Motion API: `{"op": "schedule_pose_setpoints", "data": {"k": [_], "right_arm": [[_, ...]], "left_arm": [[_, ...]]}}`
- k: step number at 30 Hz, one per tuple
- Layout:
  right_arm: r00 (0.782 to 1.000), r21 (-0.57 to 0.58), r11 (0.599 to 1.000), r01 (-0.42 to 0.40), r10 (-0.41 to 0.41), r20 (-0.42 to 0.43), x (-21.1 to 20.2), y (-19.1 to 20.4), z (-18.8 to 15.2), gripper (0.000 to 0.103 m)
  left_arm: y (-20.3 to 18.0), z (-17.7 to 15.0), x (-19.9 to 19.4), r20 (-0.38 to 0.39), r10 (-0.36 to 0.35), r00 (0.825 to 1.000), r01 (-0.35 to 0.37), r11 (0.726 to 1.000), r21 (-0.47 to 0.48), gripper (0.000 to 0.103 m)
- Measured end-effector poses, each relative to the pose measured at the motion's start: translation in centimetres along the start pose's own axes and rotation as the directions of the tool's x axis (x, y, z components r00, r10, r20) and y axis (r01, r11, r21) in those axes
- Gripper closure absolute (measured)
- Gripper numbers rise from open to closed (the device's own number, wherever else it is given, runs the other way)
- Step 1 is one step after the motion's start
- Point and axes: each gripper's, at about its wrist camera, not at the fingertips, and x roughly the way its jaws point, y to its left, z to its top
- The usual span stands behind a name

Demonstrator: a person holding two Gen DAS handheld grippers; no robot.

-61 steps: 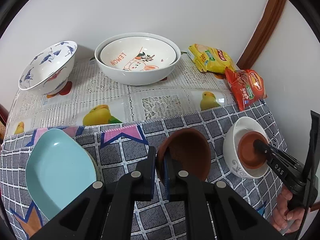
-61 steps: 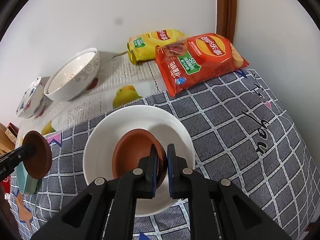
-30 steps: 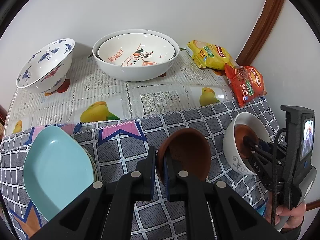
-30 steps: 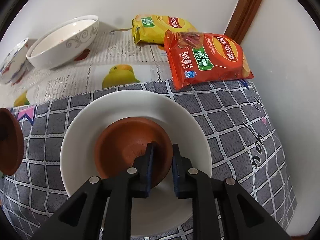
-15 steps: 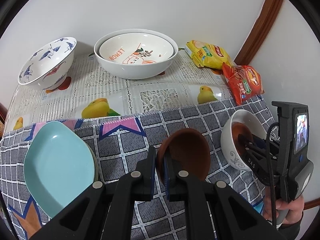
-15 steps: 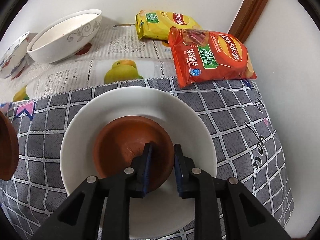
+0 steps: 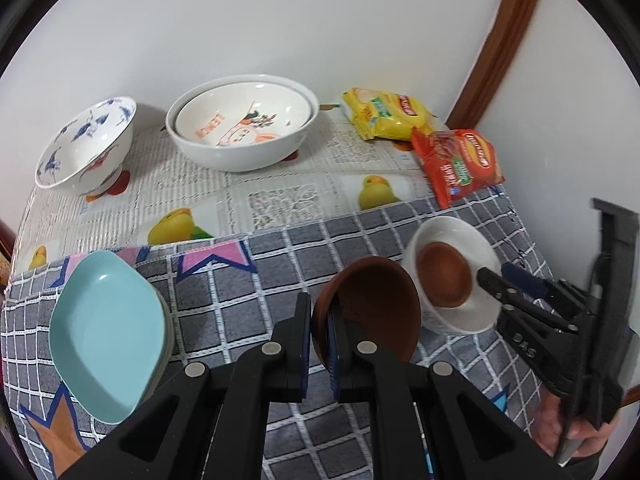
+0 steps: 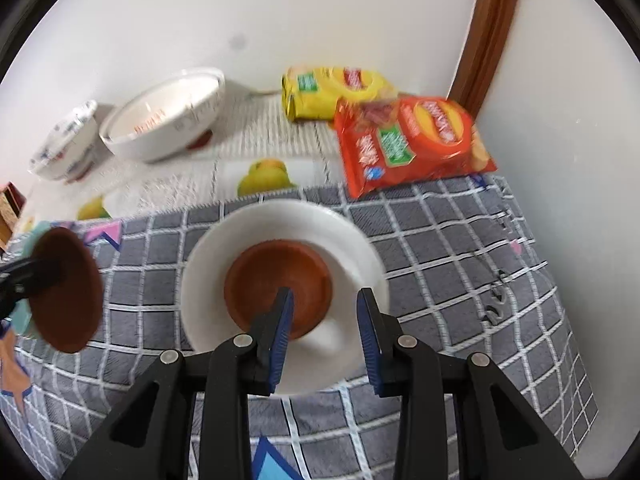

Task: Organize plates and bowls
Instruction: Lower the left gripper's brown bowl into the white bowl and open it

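Note:
My left gripper (image 7: 319, 322) is shut on the rim of a brown bowl (image 7: 372, 308) and holds it above the grey checked cloth; this bowl also shows in the right wrist view (image 8: 66, 292). A second brown bowl (image 8: 278, 280) sits inside a white bowl (image 8: 352, 248) to the right. My right gripper (image 8: 326, 304) is open and empty just above and in front of that stack; it also shows in the left wrist view (image 7: 494, 280). A light blue plate (image 7: 106, 340) lies at the left.
At the back stand a large white bowl with a smaller lemon-print bowl inside (image 7: 244, 132) and a blue-patterned bowl (image 7: 86, 148). A yellow snack bag (image 7: 386, 118) and a red chip bag (image 7: 458, 164) lie by the right wall.
My right gripper has opened, let go of the brown bowl in the white bowl and pulled back. My left gripper still holds the other brown bowl, now closer to the white bowl.

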Motion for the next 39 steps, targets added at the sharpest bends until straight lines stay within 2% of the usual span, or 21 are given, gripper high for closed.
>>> {"op": "schedule_pose_setpoints", "data": {"k": [6, 9, 17, 22, 29, 39], "right_arm": [[0.996, 0.044, 0.999, -0.004, 0.0, 0.093, -4.2, -3.4, -0.4, 0.057], [0.994, 0.067, 0.998, 0.016, -0.023, 0.111, -5.3, -5.5, -1.1, 0.056], [0.994, 0.141, 0.988, 0.066, -0.077, 0.073, -5.0, -11.2, -4.1, 0.056], [0.996, 0.18, 0.981, 0.075, -0.083, 0.037, -4.1, -13.2, -5.1, 0.056], [0.999, 0.198, 0.979, 0.047, -0.051, 0.015, -2.8, -13.6, -5.7, 0.056], [1.0, 0.162, 0.987, 0.017, -0.017, 0.001, -1.4, -12.1, -5.8, 0.056]], "left_arm": [[-2.7, 0.2, -1.0, 0.025, -0.024, 0.999, 0.023, 0.999, 0.027, 0.095], [-4.0, 0.3, -0.9, 0.028, -0.028, 0.999, 0.028, 0.999, 0.032, 0.095], [-6.7, 0.5, 1.0, 0.024, -0.049, 0.999, 0.048, 0.998, 0.031, 0.095], [-7.8, 1.0, 2.6, 0.004, -0.057, 0.998, 0.057, 0.998, 0.027, 0.095], [-9.2, 1.7, 4.9, -0.004, -0.043, 0.999, 0.043, 0.998, 0.047, 0.095], [-9.3, 2.2, 8.1, -0.062, -0.084, 0.995, 0.085, 0.996, 0.001, 0.094]]}}
